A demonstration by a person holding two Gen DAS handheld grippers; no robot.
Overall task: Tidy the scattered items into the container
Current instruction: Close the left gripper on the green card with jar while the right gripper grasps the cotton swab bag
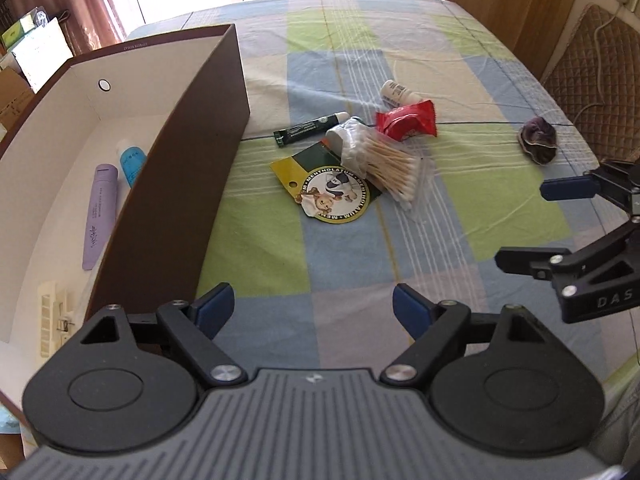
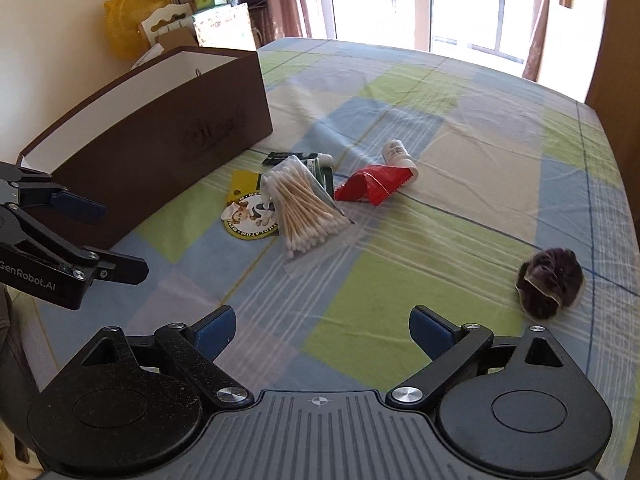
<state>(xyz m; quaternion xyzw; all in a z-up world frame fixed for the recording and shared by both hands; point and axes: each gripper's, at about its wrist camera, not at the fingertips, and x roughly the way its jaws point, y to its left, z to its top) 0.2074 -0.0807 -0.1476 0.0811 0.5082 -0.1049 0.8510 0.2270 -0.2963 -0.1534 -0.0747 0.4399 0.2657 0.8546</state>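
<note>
Box (image 1: 168, 184), brown outside and white inside, stands open on the checked bedsheet (image 1: 340, 272) and serves as the landmark. Left wrist view: inside the box lie a purple tube (image 1: 98, 216) and a blue tube (image 1: 130, 162) side by side, plus a cream comb-like item (image 1: 54, 316) nearer the camera. Right of the box, near its far corner, a green tube (image 1: 310, 129) lies on the sheet. Further right sits a pile: a swab bag (image 1: 390, 170) resting partly on a Mentholatum card (image 1: 332, 196), a red packet (image 1: 406, 120) touching the bag, and a white bottle (image 1: 398, 92) behind the packet. A purple scrunchie (image 1: 538, 140) lies well apart, far right of the box. The left hand-held gripper (image 1: 312, 304) hovers beside the box's near end, jaws spread wide, holding nothing. The right hand-held gripper (image 1: 532, 224) enters at the far right, jaws also apart and empty.

Right wrist view: the box (image 2: 160, 136) stands at left. The swab bag (image 2: 304, 208) covers part of the card (image 2: 244, 216) and the green tube (image 2: 312, 158); the red packet (image 2: 372, 186) overlaps the white bottle (image 2: 396, 152). The scrunchie (image 2: 550, 282) lies far right of the box, just ahead of the right hand-held gripper (image 2: 322, 328), which is open and empty. The left hand-held gripper (image 2: 108, 240) shows in front of the box, open.
</note>
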